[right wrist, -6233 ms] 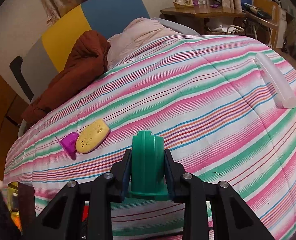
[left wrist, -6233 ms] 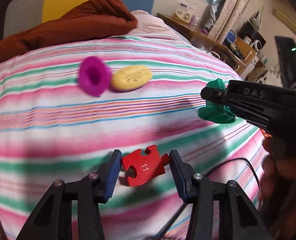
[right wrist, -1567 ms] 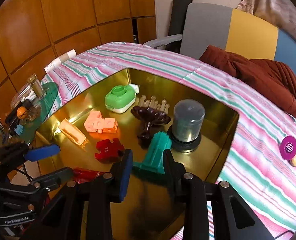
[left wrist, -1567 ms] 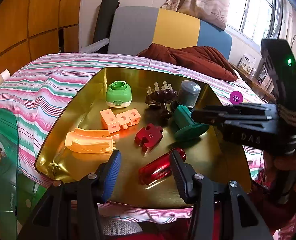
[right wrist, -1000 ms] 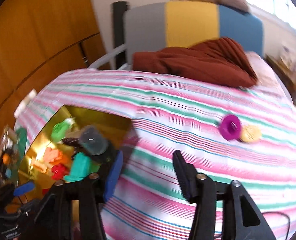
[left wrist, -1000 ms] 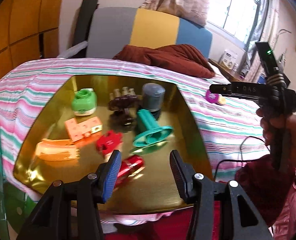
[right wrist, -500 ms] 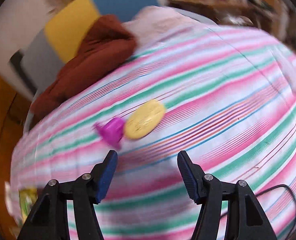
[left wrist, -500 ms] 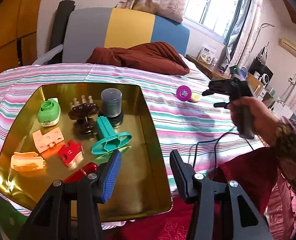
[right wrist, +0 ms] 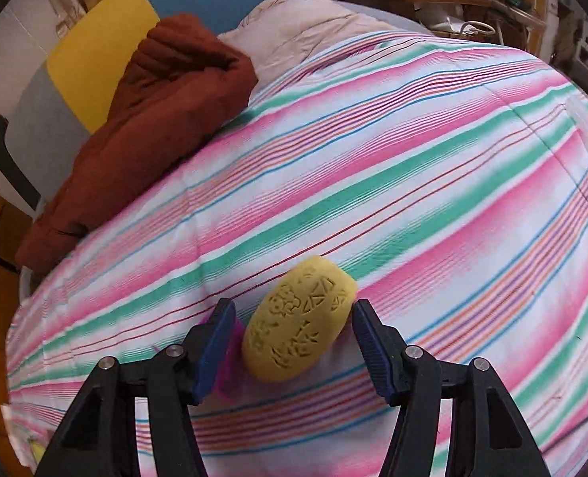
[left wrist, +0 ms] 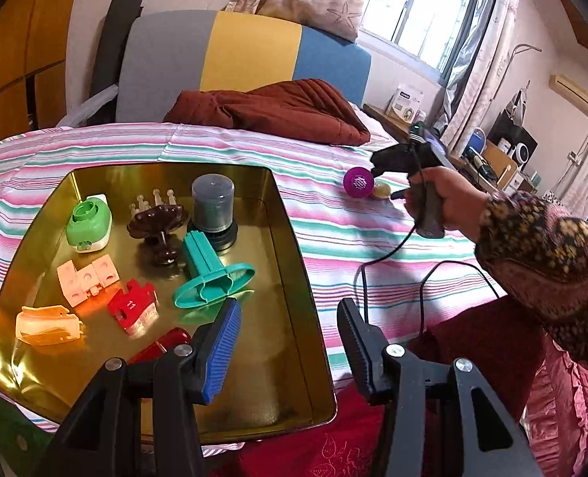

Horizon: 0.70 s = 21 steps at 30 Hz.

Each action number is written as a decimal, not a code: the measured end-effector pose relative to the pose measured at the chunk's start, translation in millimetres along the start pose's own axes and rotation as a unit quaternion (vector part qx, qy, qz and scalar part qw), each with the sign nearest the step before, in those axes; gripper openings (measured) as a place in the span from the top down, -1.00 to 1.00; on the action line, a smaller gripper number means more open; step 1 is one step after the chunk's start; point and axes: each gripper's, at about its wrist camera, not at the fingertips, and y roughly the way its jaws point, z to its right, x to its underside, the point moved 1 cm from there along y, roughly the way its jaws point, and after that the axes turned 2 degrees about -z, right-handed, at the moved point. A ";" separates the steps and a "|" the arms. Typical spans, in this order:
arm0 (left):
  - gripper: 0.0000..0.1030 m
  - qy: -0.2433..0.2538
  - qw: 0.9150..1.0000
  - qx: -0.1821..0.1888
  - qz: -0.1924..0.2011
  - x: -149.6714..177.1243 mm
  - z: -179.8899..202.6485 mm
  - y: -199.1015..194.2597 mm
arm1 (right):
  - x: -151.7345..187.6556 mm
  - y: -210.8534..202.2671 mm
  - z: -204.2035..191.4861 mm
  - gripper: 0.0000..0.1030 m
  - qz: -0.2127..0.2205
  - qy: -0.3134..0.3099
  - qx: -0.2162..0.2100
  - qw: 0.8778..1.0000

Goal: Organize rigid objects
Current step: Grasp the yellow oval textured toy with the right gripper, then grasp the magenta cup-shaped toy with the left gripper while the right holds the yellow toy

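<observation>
While both tongs (left wrist: 288, 342) (right wrist: 292, 342) gape empty, right straddles embossed yellow oval (right wrist: 298, 320).

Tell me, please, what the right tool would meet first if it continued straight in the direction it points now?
Most likely the yellow oval carved soap-like block. It lies on the striped bedcover between the open fingers of the right tool, a little ahead. The purple object sits beside the left finger; depth is uncertain.

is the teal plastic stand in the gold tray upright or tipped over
Tipped over. The teal plastic stand lies on its side on the gold tray floor, its oval base on edge and its ribbed column level, pointing at the grey canister.
</observation>
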 end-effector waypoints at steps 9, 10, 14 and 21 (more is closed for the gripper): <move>0.01 0.023 1.000 0.013 0.002 -13.3 22.2 1.6 | 11.6 -8.0 20.1 0.11 -0.043 -0.049 -0.012 0.998; 0.01 0.028 0.999 0.018 0.001 -17.0 28.2 2.9 | 15.0 -10.8 24.3 0.11 -0.048 -0.054 -0.014 0.997; 0.01 0.047 0.998 0.037 0.005 -37.9 56.0 9.7 | 32.0 -22.5 40.9 0.11 -0.058 -0.080 -0.025 0.995; 0.01 0.046 0.998 0.043 0.001 -92.7 102.3 51.0 | 45.9 -40.0 64.0 0.12 -0.017 -0.077 -0.032 0.996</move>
